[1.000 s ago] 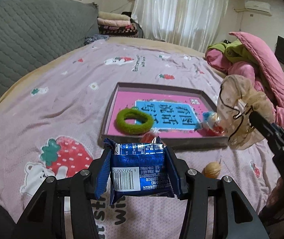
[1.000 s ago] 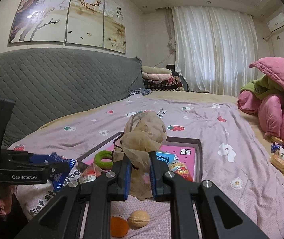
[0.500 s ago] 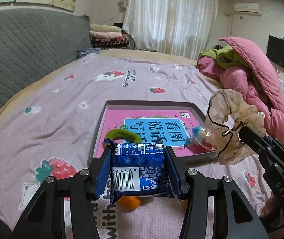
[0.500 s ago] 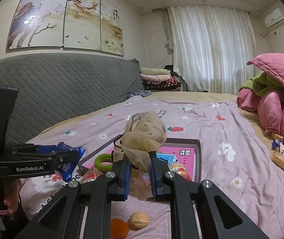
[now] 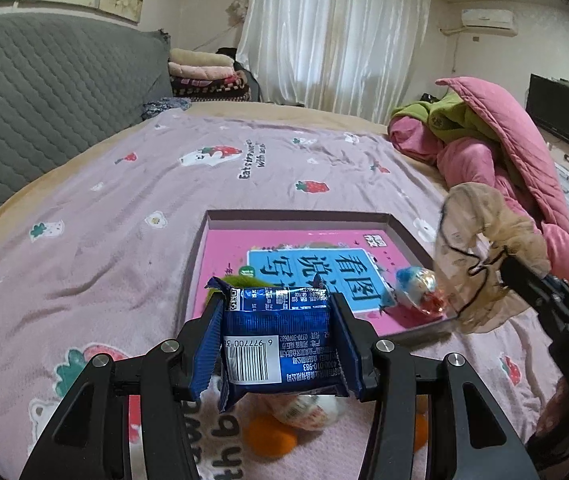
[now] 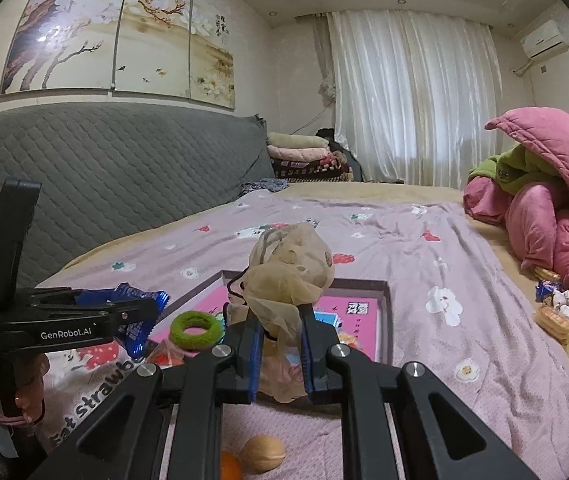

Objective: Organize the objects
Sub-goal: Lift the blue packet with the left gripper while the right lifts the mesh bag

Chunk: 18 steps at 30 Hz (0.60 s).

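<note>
Left gripper (image 5: 276, 320): fingers clamped on a blue snack packet (image 5: 280, 344), barcode facing the camera, held off the bed. Below the left fingers on the bedspread (image 5: 96, 216): an orange ball (image 5: 268, 438) and a clear wrapped candy (image 5: 308, 412). A second ago those were hidden and the walnut showed right of the fingers; the left gripper has since travelled toward the tray, grip unchanged.

Right gripper (image 6: 280, 340): fingers pinched shut on a beige sheer scrunchie (image 6: 288, 276), bunched above the fingertips, loose fabric hanging between them. Same grip as before, barely any shift. Under the right fingers: walnut (image 6: 262, 453) beside the orange ball.

Just past both sets of fingers: shallow tray (image 5: 296, 216) holding a pink book (image 5: 240, 248) with blue title panel. In the tray: green fuzzy ring (image 6: 196, 330) at its near left corner, now mostly hidden behind the packet in the left view; a wrapped candy with blue top (image 5: 416, 288) at its near right corner, next to the scrunchie. A red-and-clear wrapper (image 6: 164, 356) lies left of the right fingers, by the tray's near edge.

Far: pink quilt (image 6: 556, 216) heaped on the right, grey headboard (image 6: 104, 176) left, white curtains (image 6: 412, 92).
</note>
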Motion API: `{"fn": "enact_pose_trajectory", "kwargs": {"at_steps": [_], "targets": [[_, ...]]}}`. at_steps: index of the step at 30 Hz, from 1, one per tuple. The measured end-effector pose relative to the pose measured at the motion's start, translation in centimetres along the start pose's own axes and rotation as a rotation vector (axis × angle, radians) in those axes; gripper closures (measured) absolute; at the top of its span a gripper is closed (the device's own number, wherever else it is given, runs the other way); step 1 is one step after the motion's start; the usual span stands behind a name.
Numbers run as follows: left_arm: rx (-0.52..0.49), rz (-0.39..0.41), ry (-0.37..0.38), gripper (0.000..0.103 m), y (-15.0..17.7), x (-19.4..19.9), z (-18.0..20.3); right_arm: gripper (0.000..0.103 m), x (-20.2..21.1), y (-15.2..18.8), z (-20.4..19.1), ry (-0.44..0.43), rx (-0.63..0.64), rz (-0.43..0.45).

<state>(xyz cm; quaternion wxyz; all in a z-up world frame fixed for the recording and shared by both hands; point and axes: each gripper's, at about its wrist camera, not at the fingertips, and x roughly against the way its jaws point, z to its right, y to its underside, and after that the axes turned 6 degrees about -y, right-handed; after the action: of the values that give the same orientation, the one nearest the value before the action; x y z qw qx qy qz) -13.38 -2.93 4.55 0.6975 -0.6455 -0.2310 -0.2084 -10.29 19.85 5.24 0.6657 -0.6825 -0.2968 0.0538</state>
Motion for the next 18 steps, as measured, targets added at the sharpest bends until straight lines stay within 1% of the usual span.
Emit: {"fn": "enact_pose_trajectory", "kwargs": {"at_steps": [8,18], "targets": [[-0.002,0.009,-0.006,0.050,-1.4,-1.5,-1.8,0.087,-0.8,-0.6,0.0,0.020,0.011,-0.006],[-0.015,0.043,0.006,0.050,-4.3,-2.1,-2.3,0.087,-2.9,-2.4,-0.7,0.007,0.033,0.010]]}}
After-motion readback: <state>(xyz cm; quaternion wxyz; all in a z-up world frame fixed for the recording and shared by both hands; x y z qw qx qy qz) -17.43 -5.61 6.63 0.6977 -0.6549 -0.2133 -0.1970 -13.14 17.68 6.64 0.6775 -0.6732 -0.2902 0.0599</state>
